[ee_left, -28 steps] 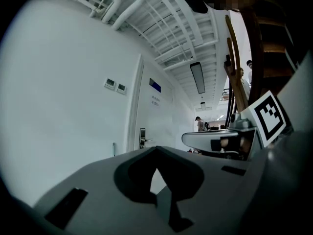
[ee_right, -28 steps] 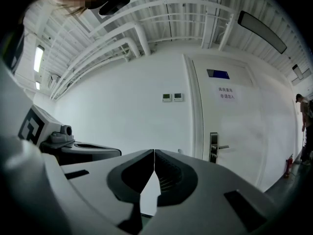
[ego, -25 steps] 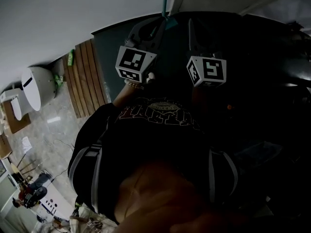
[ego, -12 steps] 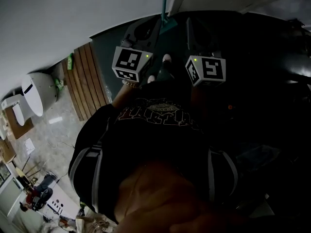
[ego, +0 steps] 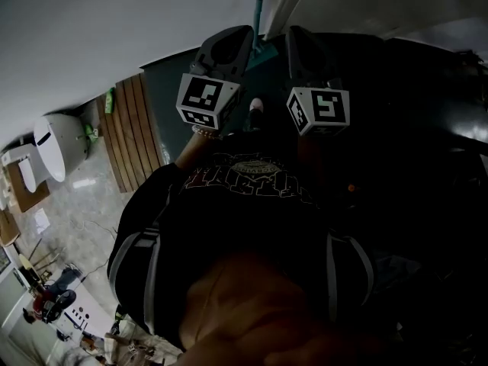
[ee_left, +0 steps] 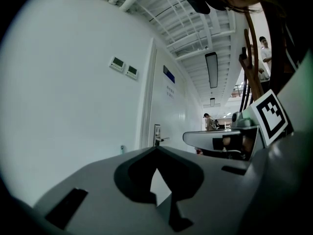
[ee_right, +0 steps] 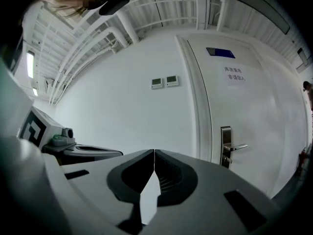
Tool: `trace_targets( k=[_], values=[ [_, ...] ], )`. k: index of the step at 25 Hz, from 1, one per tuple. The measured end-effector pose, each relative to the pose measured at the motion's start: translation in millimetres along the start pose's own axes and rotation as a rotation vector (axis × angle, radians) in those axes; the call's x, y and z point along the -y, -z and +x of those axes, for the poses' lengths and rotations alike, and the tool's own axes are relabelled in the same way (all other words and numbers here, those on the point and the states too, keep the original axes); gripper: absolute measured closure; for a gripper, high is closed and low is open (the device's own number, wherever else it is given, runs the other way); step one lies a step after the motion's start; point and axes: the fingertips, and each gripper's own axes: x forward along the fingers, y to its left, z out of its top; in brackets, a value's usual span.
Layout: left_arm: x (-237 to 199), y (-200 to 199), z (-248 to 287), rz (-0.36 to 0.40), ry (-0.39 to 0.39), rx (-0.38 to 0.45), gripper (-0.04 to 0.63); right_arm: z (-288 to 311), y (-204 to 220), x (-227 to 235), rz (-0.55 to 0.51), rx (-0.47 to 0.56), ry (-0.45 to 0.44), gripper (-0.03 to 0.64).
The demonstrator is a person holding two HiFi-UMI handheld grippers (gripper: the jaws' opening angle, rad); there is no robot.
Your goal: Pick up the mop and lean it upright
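Both grippers were closed and empty as I watched the feeds. The left gripper [ee_left: 156, 149] had its jaws pressed tip to tip, with only the white wall [ee_left: 73, 106] showing beyond them. The right gripper [ee_right: 154, 152] read the same way, its jaws meeting along a thin seam with nothing caught between. Both pointed level at the wall beside a door [ee_right: 244, 92]. In the head view they sat side by side, just ahead of the person's dark shirt [ego: 252, 204].

The mop [ego: 259, 10] showed only as a thin teal pole at the top of the head view. It ran up along the wall close by the door frame [ego: 293, 6], and its lower part vanished between the two grippers. Neither gripper held it. I could not make out its head, nor where the pole bore on the wall, and neither gripper view picked it up.

From that I judged the job essentially finished: the mop appeared to stand upright on its own, released. What seemed left was to back away without knocking it and to confirm it would not slide.
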Motion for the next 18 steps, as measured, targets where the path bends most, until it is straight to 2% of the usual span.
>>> trace_targets(
  k=[9,18],
  values=[
    [-5,-16,66,-0.009,-0.059,0.006,0.557,39,-10,59,-0.007,-0.005,-0.064,0.598],
    [-31,-15,92,-0.039,-0.126,-0.013,0.557,80,-8,75,-0.003,-0.041,-0.118,0.598]
  ],
)
